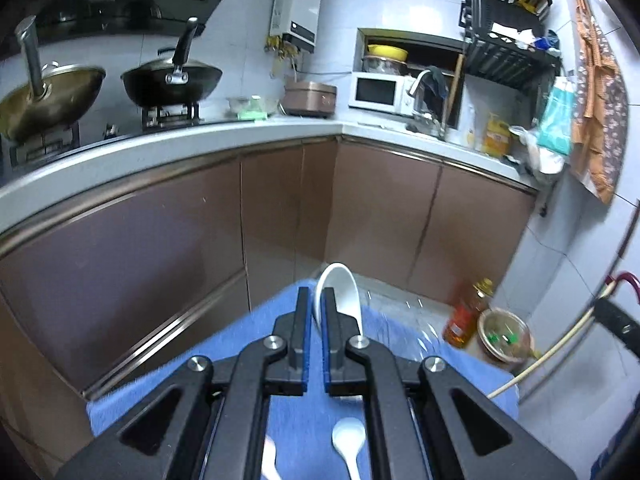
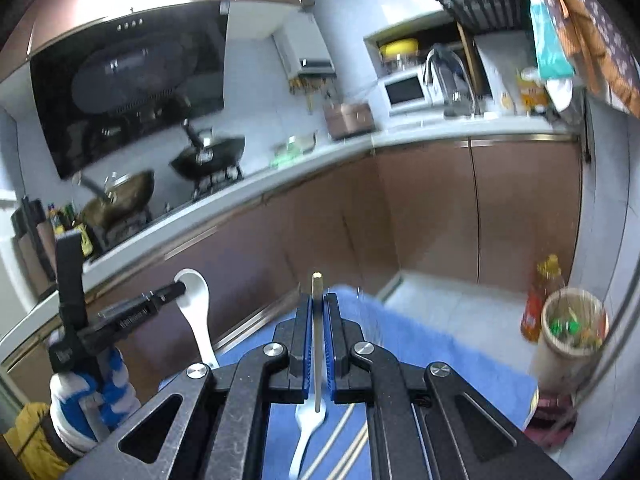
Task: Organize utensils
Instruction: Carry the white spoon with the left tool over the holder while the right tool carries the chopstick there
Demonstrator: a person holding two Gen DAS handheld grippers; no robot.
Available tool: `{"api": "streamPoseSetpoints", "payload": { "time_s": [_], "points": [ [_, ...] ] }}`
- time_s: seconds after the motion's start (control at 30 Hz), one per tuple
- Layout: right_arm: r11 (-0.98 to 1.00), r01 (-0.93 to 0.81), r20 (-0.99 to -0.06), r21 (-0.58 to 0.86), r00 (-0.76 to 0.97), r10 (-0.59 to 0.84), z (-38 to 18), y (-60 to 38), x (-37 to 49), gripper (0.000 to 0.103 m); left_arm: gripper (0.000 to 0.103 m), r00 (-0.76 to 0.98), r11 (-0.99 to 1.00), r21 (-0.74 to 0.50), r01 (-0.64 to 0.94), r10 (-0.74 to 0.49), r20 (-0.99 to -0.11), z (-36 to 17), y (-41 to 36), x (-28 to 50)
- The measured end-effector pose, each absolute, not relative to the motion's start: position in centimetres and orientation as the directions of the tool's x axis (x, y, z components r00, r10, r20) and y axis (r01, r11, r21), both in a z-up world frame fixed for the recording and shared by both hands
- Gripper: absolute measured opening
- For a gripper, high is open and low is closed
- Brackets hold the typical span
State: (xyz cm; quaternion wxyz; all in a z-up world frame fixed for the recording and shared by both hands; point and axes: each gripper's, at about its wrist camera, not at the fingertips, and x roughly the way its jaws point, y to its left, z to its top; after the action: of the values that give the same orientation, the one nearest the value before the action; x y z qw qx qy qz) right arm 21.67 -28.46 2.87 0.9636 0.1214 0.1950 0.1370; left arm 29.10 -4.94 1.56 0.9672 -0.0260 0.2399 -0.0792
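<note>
Utensils were in both tools, lifted above a blue cloth (image 1: pixel 256 344) covering the surface beneath. The left tool (image 1: pixel 316 308) had its blue pads pinched narrow on a white ceramic spoon (image 1: pixel 340 292), gripping it near the bowl, with the bowl poking forward past the fingertips and the handle angling down. From the right wrist view the same spoon (image 2: pixel 196 312) hung tilted from that tool, held by a gloved hand (image 2: pixel 92 392). The right tool (image 2: pixel 319 304) was clamped just as narrowly on a slim metal chopstick (image 2: pixel 318 344), whose brass-coloured tip stood out beyond the jaws. More pieces lay on the cloth: another white spoon (image 1: pixel 349 444) under the left tool, and a white fork-like piece (image 2: pixel 306 436) beside wooden chopsticks (image 2: pixel 344 440) under the right.

Both frames were smeared, suggesting the hands were in motion. The step appeared to be carrying each piece to its sorting place; a bamboo holder (image 2: pixel 572 324) stood to the right, and it seemed a likely target, though that was a guess. Doing this well probably meant keeping both grips firm, since glazed ceramic could slip, and aiming the chopstick down before letting go.
</note>
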Motion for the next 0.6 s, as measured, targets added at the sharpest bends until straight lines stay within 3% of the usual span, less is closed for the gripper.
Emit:
{"api": "streamPoseSetpoints", "payload": {
  "time_s": [0.23, 0.6],
  "points": [
    [0.950, -0.202, -0.280, 0.239, 0.922, 0.267, 2.7, -28.0, 27.8, 0.006, 0.004, 0.889, 0.996, -0.036, 0.079, -0.086, -0.450, -0.3, -8.5, 35.6],
    [0.975, -0.163, -0.370, 0.152, 0.905, 0.209, -3.9, -25.5, 33.8, 0.006, 0.004, 0.887, 0.999, -0.023, 0.040, -0.046, -0.459, -6.6, -11.3, 40.4]
  ]
}}
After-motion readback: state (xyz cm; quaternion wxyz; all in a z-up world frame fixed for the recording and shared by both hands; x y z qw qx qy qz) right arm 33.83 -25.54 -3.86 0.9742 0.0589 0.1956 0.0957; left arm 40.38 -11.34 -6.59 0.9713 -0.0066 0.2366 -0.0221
